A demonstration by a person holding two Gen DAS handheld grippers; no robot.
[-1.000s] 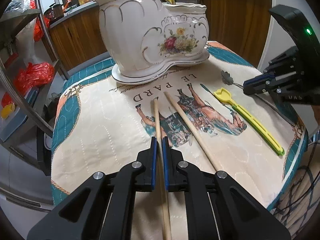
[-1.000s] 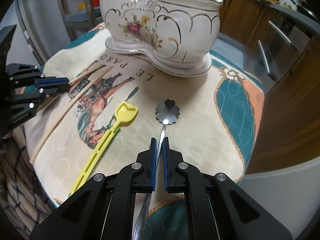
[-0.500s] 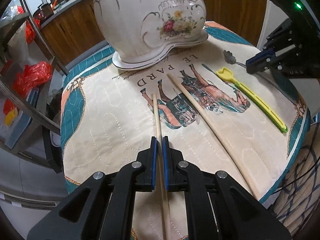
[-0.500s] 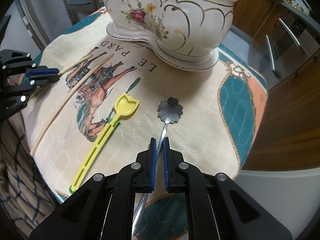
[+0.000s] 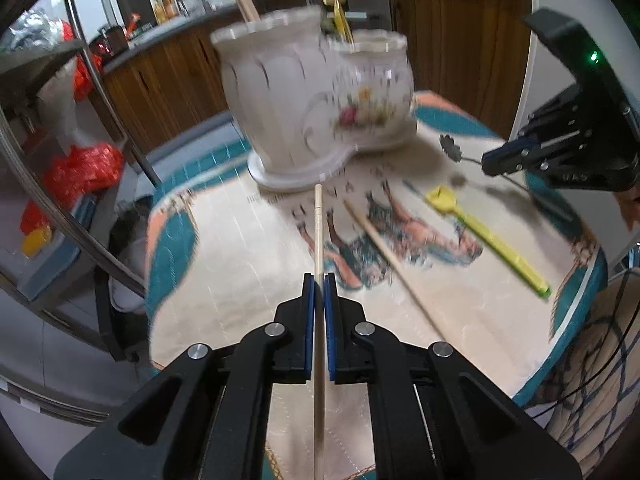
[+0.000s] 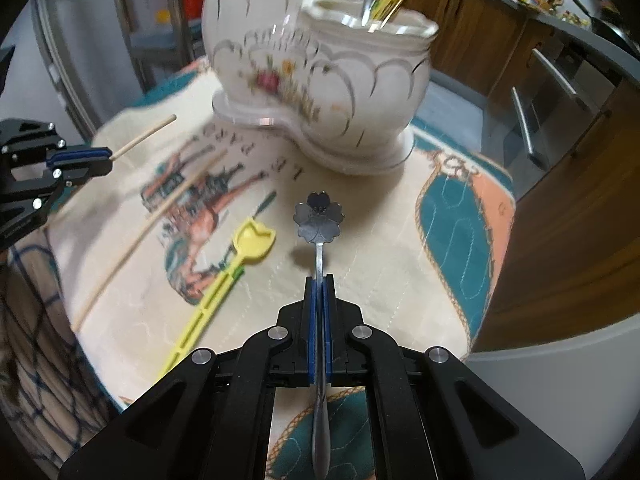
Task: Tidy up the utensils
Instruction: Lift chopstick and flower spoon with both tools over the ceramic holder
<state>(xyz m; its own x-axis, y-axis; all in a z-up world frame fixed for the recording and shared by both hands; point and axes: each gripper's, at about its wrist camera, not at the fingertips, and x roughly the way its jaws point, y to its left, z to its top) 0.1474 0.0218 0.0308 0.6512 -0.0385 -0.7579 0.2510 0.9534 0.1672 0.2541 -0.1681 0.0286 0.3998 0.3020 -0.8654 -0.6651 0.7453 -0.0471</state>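
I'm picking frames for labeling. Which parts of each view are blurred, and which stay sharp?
Left wrist view: the ceramic holder and tablecloth are motion-smeared; the left gripper and its chopstick stay crisp. Right wrist view: the holder is smeared too, but the right gripper and flower spoon are sharp.

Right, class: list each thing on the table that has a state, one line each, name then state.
left claw: shut on wooden chopstick, lifted.
right claw: shut on flower-bowl spoon, lifted.
second chopstick: lying flat.
yellow plastic spoon: lying flat.
ceramic utensil holder: upright, forks inside.
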